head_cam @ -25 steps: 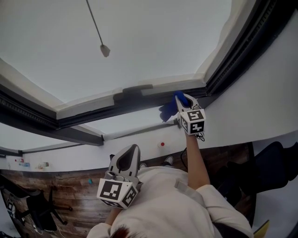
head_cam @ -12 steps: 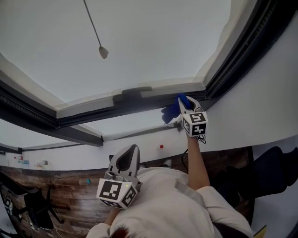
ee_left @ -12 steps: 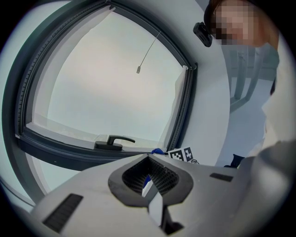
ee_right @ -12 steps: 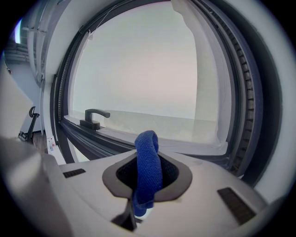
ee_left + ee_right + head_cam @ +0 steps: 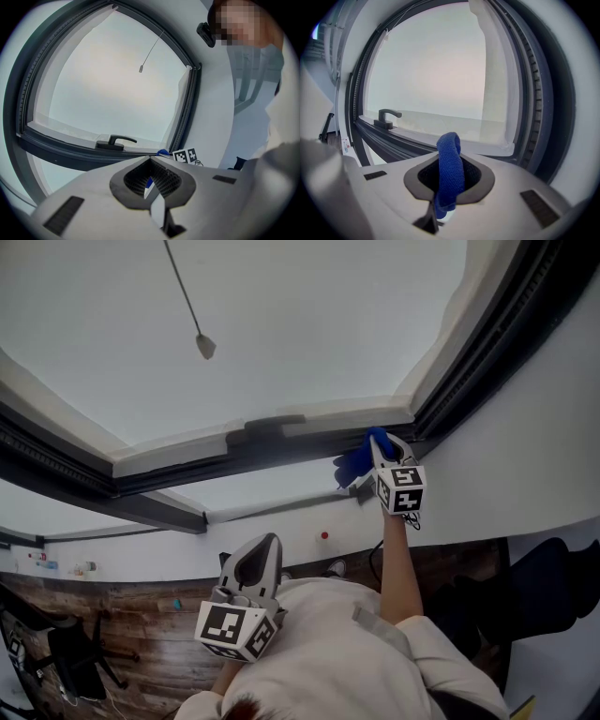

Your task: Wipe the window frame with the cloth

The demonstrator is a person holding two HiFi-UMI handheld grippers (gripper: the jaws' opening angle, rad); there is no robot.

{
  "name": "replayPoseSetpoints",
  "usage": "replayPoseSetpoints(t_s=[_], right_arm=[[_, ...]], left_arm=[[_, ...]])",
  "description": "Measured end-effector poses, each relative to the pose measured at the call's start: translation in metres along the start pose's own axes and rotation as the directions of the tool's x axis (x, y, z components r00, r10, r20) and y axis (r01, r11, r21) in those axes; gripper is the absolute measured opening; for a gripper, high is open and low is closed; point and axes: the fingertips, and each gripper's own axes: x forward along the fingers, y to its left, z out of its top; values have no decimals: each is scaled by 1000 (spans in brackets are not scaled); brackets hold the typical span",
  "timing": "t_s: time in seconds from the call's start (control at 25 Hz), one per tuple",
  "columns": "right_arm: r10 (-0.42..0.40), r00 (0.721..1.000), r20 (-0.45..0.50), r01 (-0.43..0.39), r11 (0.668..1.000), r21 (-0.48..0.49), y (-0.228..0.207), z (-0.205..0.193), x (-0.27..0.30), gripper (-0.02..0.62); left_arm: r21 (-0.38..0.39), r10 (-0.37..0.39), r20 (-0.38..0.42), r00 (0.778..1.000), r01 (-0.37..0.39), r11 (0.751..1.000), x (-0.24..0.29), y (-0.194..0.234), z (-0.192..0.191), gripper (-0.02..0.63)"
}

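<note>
Holding the cloth (image 5: pixel 353 465) clamped in your right gripper (image 5: pixel 379 442) brings its fold to the frame (image 5: pixel 187 470) near the corner; your left gripper (image 5: pixel 262 549), closed and empty, waits low.

Blue cloth strip (image 5: pixel 449 168): coarse knit, matt. Dark grey window frame (image 5: pixel 281 451): smooth, matt, ribbed along the side. Pale window pane (image 5: pixel 281 324): frosted, dull. Brown plank floor (image 5: pixel 131 615): wood grain, slight sheen.

Blue knit cloth (image 5: pixel 354 465), bunched into a fold, pinched in my right gripper (image 5: pixel 377 442). It lies against the dark grey window frame (image 5: pixel 187 470), right of the handle (image 5: pixel 267 425), near the frame's corner.
</note>
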Motion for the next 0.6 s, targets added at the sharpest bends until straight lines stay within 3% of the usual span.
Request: replayPoseSetpoints(t_s=[0.6], right_arm=[[-72, 997, -6, 72, 997, 34, -34, -5, -6, 51]], left_arm=[[-5, 16, 1, 1000, -16, 1000, 1, 3, 0, 6]])
